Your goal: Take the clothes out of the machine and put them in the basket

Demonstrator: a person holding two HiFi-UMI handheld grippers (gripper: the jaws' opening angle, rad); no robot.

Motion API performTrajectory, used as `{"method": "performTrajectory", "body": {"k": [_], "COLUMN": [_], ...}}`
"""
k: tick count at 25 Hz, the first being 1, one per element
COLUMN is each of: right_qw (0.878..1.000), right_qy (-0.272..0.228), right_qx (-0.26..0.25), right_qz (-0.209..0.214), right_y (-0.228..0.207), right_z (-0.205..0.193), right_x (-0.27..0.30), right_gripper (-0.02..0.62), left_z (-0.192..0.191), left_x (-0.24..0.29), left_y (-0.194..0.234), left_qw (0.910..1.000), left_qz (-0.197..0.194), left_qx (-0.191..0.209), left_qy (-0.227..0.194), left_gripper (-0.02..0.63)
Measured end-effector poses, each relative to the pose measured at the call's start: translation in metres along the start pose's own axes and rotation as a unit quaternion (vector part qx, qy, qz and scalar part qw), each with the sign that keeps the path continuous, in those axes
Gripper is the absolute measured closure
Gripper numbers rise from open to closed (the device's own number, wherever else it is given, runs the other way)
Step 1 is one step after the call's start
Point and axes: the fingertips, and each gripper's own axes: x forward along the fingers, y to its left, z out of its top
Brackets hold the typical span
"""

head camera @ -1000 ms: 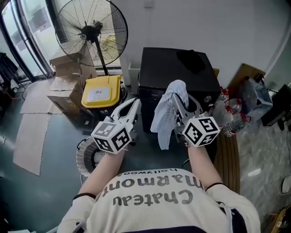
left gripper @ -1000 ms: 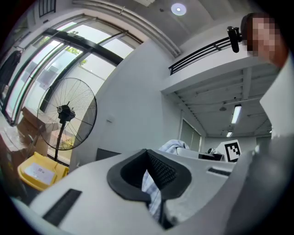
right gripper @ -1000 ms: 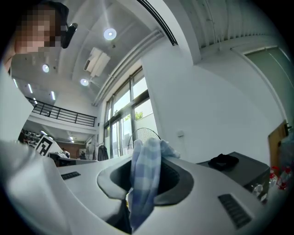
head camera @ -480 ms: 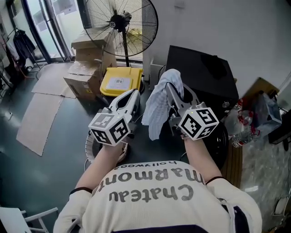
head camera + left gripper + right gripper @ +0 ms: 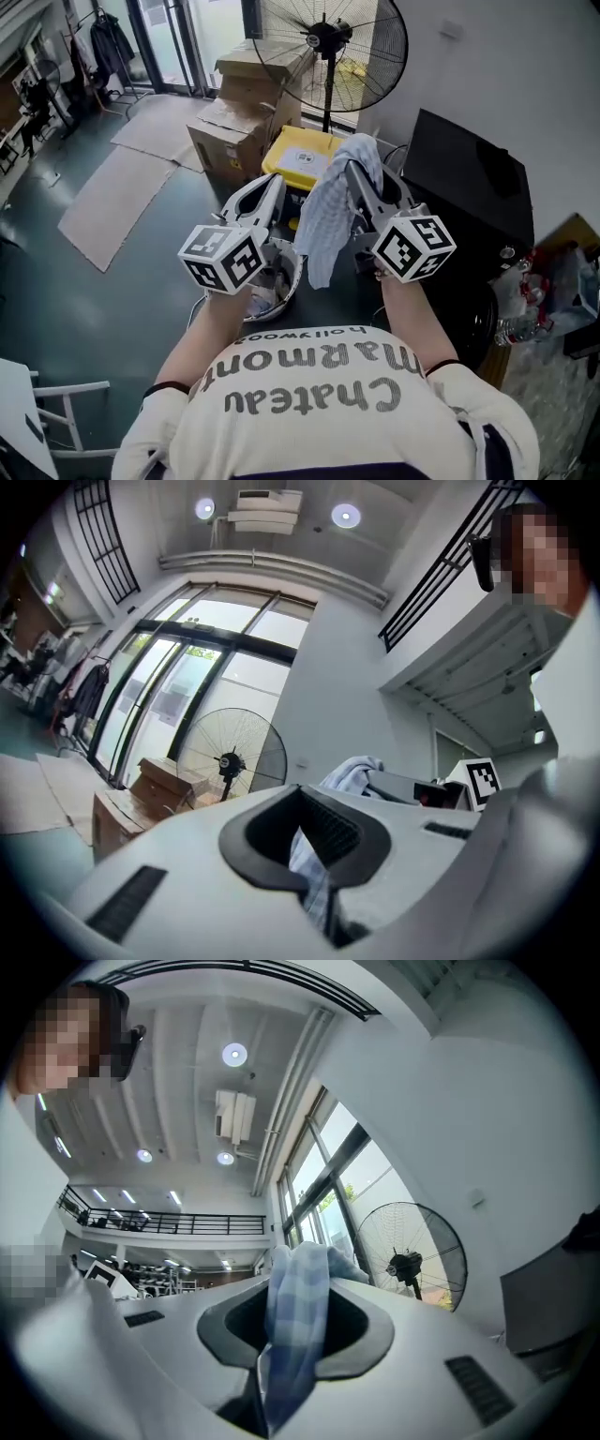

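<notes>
The cloth [image 5: 328, 211], a pale blue check, is out of the machine [image 5: 464, 183] and hangs in the air. The basket [image 5: 292, 274] sits low at its 7 o'clock and the machine at its 3 o'clock. For this piece the taking-out looks done, and dropping it into the basket is left. Whether more lies inside the machine cannot be seen. The right gripper [image 5: 364, 183] has its jaws nipped on the cloth's top fold. The left gripper [image 5: 272, 187], at the cloth's 9 o'clock, is closed and empty.
</notes>
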Motion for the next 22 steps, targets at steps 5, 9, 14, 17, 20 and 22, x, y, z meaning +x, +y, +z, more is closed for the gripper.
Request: {"method": "performTrajectory", "body": {"k": [5,9,14,17,20,22], "right_qw": [0.997,0.993,0.98,0.969,0.958,0.95], "right_qy": [0.003,0.004,0.021,0.024,0.022,0.019], "right_qx": [0.034,0.05,0.06,0.069,0.068,0.062], "right_qz": [0.066,0.11,0.189,0.236,0.279,0.305], "right_y": [0.037,0.063,0.088,0.106,0.114,0.119], "right_z": [-0.018,-0.033,-0.055,-0.06,-0.058,-0.057], "right_x": [0.047,0.07,0.124,0.151,0.174,0.185], "right_gripper": [0.485,0.485,0.485,0.485,0.485,0.485], "left_z": [0.015,0.019,0.027,0.035,0.043,0.045], "left_x": [-0.041,-0.072,-0.085,-0.092,-0.088,-0.086], "left_y": [0.044,0.072,0.117,0.137,0.155,0.164], "left_qw": [0.9971,0.9916,0.9803,0.972,0.9635,0.9578], "left_qz": [0.073,0.123,0.187,0.222,0.253,0.272], "left_qx": [0.011,0.016,0.021,0.026,0.03,0.032], "left_qy": [-0.019,-0.036,-0.059,-0.07,-0.084,-0.087], "left_gripper": [0.598,0.598,0.598,0.598,0.598,0.598]}}
